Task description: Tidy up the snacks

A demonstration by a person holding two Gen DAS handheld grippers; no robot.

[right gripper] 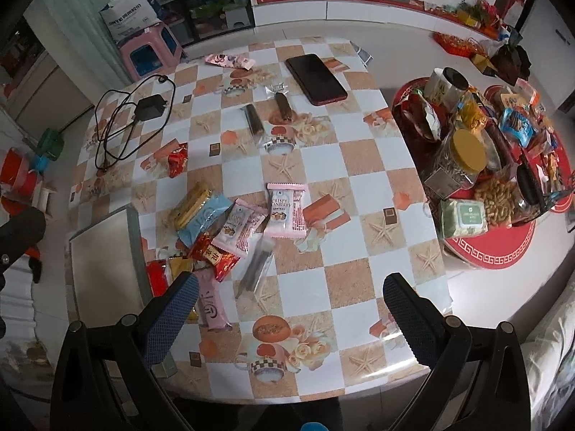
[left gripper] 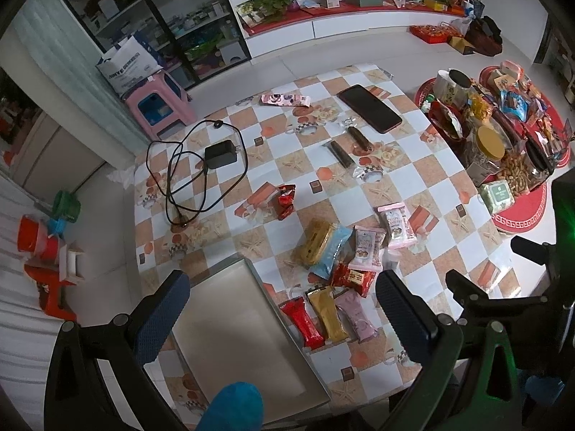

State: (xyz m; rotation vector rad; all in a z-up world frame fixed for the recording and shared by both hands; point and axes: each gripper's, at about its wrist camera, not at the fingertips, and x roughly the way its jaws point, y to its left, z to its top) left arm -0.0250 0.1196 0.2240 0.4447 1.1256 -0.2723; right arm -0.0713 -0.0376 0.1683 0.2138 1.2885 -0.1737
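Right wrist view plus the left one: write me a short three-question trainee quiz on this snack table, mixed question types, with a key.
1. True or false: the empty tray already holds a snack.
2. Multiple choice: what lies beside the phone on the far side of the table? A) two dark snack bars B) a spoon C) a cup
3. Fill in: the left gripper and right gripper are both ____ and hold nothing.

Key: 1 false; 2 A; 3 open.
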